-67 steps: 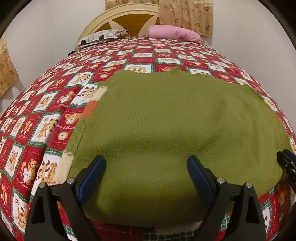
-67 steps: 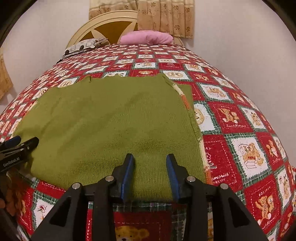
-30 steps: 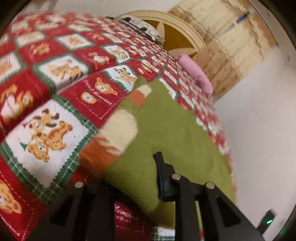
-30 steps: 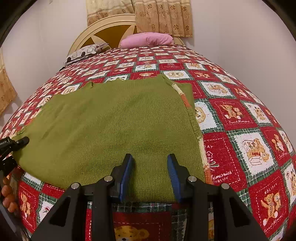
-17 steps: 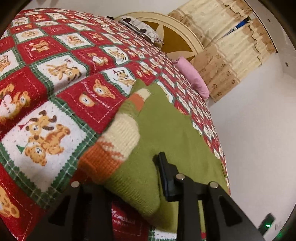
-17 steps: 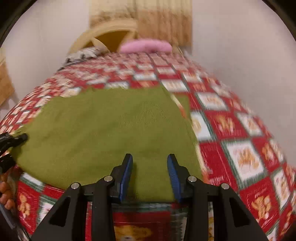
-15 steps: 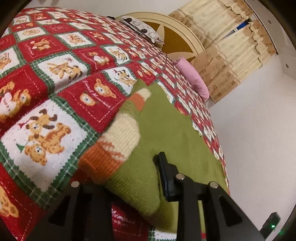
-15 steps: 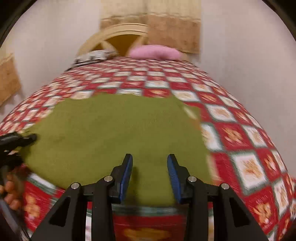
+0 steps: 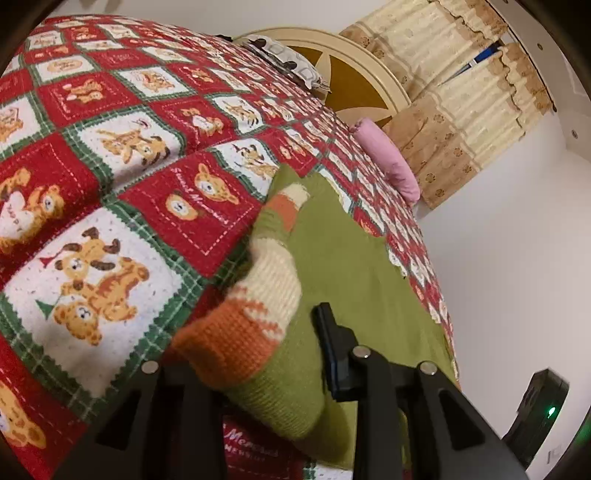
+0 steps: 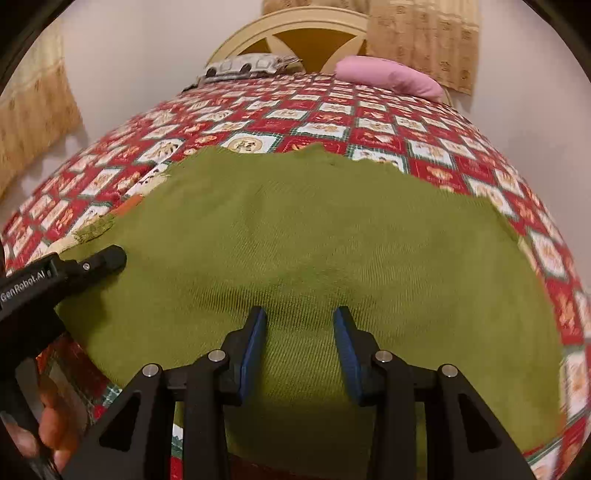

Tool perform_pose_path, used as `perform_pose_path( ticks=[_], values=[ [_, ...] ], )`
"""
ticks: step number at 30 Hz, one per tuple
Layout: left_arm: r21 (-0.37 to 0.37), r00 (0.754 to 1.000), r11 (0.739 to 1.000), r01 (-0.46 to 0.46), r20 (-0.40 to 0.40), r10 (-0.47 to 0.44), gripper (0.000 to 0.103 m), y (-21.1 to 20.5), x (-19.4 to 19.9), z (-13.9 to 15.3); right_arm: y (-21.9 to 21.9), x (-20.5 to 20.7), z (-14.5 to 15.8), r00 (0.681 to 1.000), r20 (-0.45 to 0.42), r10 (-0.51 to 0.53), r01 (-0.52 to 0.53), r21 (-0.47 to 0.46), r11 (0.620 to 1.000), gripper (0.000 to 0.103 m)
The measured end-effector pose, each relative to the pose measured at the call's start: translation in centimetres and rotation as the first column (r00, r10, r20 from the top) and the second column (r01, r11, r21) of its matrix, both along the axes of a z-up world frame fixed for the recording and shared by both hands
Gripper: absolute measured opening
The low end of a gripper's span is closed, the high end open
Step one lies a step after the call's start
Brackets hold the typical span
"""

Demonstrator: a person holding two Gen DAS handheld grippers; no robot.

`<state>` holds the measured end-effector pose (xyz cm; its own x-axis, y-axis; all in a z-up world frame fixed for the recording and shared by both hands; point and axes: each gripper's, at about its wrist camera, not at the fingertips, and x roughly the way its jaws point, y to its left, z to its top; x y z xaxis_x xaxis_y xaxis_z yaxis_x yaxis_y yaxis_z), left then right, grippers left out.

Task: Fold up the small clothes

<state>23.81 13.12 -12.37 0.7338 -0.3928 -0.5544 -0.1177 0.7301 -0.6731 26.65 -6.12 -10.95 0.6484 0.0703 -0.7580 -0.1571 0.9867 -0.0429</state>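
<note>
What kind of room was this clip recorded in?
A bedroom, most likely. A green sweater lies on a bed covered by a red teddy-bear quilt, with a pink pillow against a round cream headboard, and curtains behind.

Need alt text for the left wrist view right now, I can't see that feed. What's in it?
The left tool is clamped on the near corner of a green knitted sweater, bunching its orange and cream trim between the fingers. The sweater lies on a red, white and green teddy bear quilt covering a bed, with a pink pillow, a round headboard and beige curtains beyond.
</note>
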Motion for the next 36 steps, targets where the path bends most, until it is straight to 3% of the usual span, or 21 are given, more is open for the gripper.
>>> perform_pose_path(
  ticks=[2,4,5,7,11,14,20,24,28,31,34,36],
  values=[
    [-0.004,1.000,1.000,-0.007,0.008,0.007,0.031,0.0,-0.1,0.0,-0.1,0.6,1.9,1.000,0.023,0.021,-0.022,0.054,0.998,0.040],
    [0.007,1.000,1.000,-0.013,0.012,0.013,0.031,-0.1,-0.3,0.2,0.6,2.1,3.9,0.998,0.029,0.050,-0.053,0.115,0.992,0.050],
    [0.010,1.000,1.000,-0.015,0.017,0.015,0.031,-0.1,-0.3,0.3,1.0,2.6,4.6,0.997,0.026,0.067,-0.070,0.136,0.988,0.060],
    [0.005,0.999,1.000,-0.016,0.030,0.016,0.028,0.0,-0.5,0.3,2.7,4.5,5.5,0.992,0.029,0.119,-0.122,0.166,0.978,0.062],
    [0.000,0.999,1.000,-0.013,0.042,0.013,0.023,0.1,-0.6,0.4,7.4,8.2,5.5,0.974,-0.002,0.226,-0.225,0.115,0.968,0.062],
    [0.007,0.998,1.000,-0.011,0.059,0.011,0.018,0.0,-0.7,0.7,10.3,10.6,3.9,0.954,-0.073,0.289,-0.281,0.106,0.954,0.062],
    [0.092,0.993,0.996,-0.014,0.119,0.003,0.017,-1.1,-1.6,2.1,15.0,14.1,0.2,0.916,-0.180,0.359,-0.360,0.028,0.933,0.062],
    [0.002,0.999,1.000,-0.021,0.046,0.021,0.017,0.1,-0.9,0.6,17.3,15.3,-1.1,0.889,-0.211,0.406,-0.425,-0.053,0.904,0.077],
    [-0.024,0.999,0.999,-0.028,0.015,0.029,0.017,0.4,-0.7,0.0,18.9,15.0,-2.1,0.872,-0.200,0.446,-0.480,-0.172,0.860,0.080],
    [-0.033,0.999,0.999,-0.032,0.004,0.032,0.018,0.5,-0.6,-0.1,18.4,15.4,-2.0,0.876,-0.202,0.438,-0.469,-0.146,0.871,0.074],
    [-0.042,0.999,0.999,-0.034,0.001,0.034,0.019,0.6,-0.6,-0.1,17.6,15.5,-1.4,0.899,-0.190,0.395,-0.428,-0.182,0.886,0.041],
    [-0.038,0.999,0.999,-0.032,0.006,0.032,0.020,0.7,-0.6,-0.1,16.7,16.0,-1.0,0.904,-0.199,0.379,-0.408,-0.136,0.903,0.021]
  ],
)
